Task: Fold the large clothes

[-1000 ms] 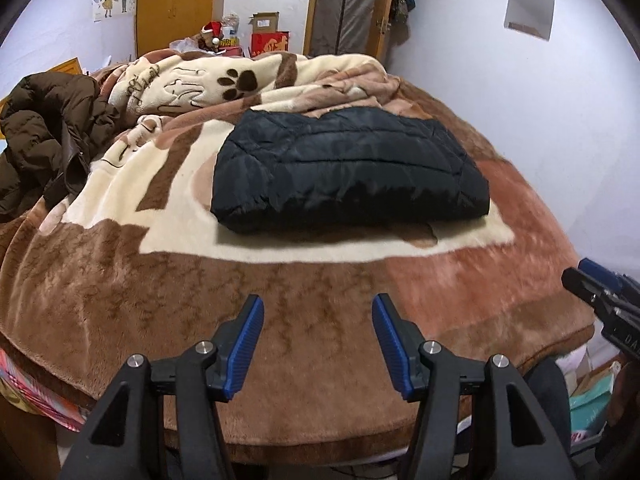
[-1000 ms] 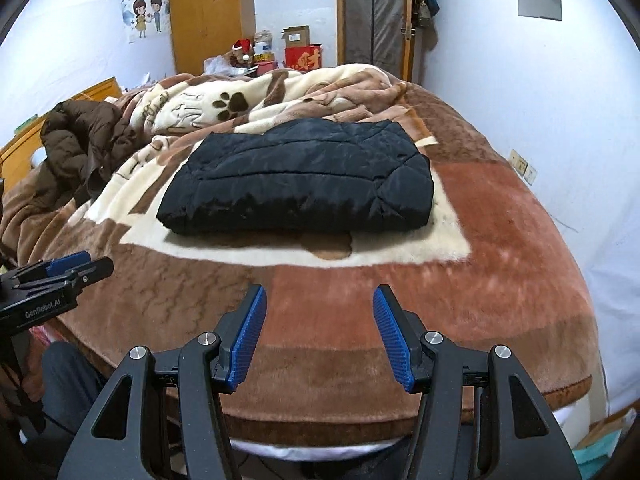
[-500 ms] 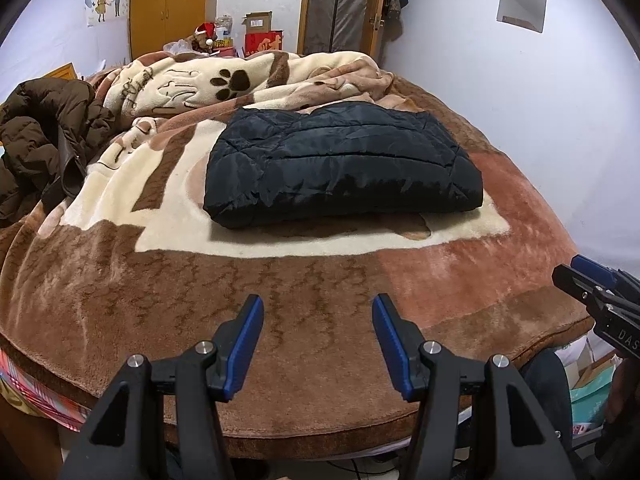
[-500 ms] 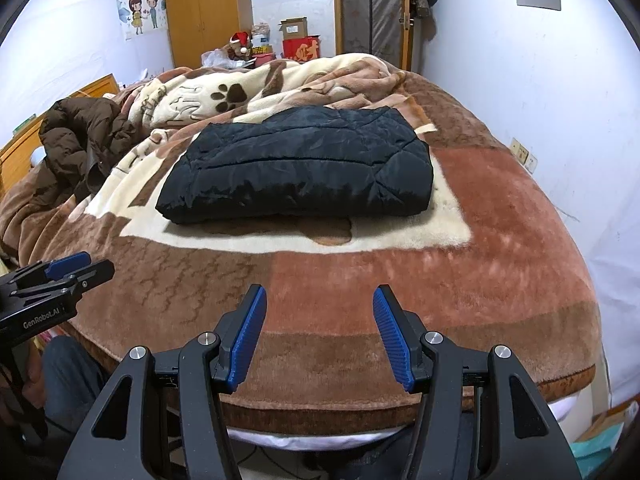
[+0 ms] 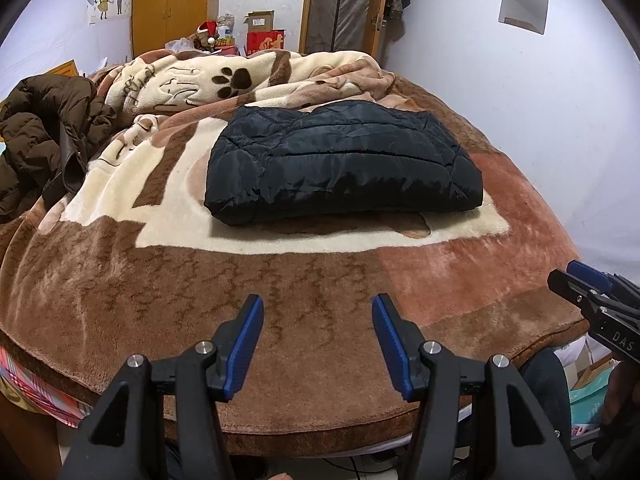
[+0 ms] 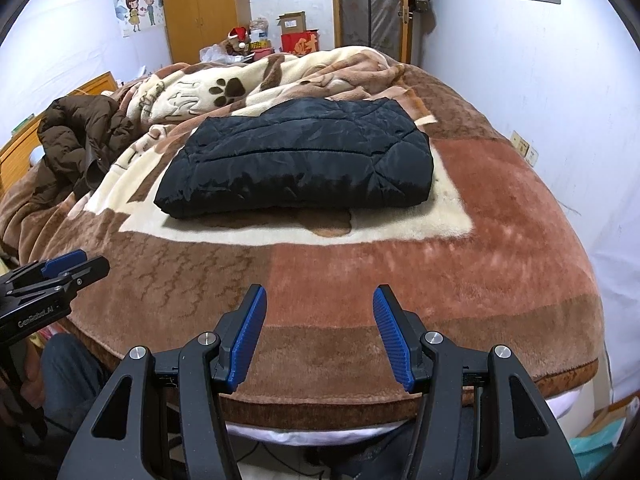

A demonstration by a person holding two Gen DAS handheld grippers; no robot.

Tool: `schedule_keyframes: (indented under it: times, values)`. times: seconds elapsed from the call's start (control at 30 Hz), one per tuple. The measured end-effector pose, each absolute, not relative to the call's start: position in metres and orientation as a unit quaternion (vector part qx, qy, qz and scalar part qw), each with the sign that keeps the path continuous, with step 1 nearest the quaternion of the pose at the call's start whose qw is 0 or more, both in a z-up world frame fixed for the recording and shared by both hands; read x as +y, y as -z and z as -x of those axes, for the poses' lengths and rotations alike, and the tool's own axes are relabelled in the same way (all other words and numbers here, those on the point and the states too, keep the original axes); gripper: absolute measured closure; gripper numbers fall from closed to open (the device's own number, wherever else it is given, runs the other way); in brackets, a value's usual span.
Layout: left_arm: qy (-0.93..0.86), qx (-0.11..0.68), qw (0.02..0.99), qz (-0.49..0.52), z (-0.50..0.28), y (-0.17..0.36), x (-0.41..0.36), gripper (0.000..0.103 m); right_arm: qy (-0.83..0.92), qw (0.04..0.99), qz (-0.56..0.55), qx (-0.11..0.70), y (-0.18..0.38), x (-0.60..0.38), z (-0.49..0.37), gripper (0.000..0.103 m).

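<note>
Left wrist view
- Left gripper (image 5: pixel 317 312): bottom centre of the frame; blue pads spread apart, nothing between them, above the brown blanket edge.
- Black jacket (image 5: pixel 344 164): folded into a rectangular bundle, centre of the frame, lying on the cream patch of the blanket (image 5: pixel 120 288), well apart from the gripper.
- Brown coat (image 5: pixel 44 132): crumpled heap, left edge of the frame.
- Right gripper (image 5: pixel 588 284): tip seen side-on at right edge; spread cannot be told here.

Right wrist view
- Right gripper (image 6: pixel 317 308): bottom centre; pads released, gap empty, over the reddish-brown blanket (image 6: pixel 440 280).
- Black jacket (image 6: pixel 300 160): folded, upper centre, flat on the cream patch.
- Brown coat (image 6: pixel 80 136): bunched at left, beside the paw-print fold.
- Left gripper (image 6: pixel 68 270): tip at lower left edge.
- Wardrobe (image 6: pixel 200 4): top left of centre, against the back wall.
</note>
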State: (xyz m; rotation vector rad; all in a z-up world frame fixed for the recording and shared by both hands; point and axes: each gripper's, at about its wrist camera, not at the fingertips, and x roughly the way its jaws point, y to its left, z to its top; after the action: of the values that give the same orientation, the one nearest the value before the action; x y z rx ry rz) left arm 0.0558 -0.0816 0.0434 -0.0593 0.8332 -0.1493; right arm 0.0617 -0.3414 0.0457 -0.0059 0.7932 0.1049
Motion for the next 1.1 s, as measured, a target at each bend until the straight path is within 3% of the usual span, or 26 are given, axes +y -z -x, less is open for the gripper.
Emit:
schedule_keyframes:
  times: [1.1]
  values:
    - [0.087, 0.393, 0.915, 0.023, -0.0484, -0.0465, -0.0898, 0.044, -0.05, 0.919, 0.003, 0.39, -0.0443, -0.3416, -0.0616, 0.047]
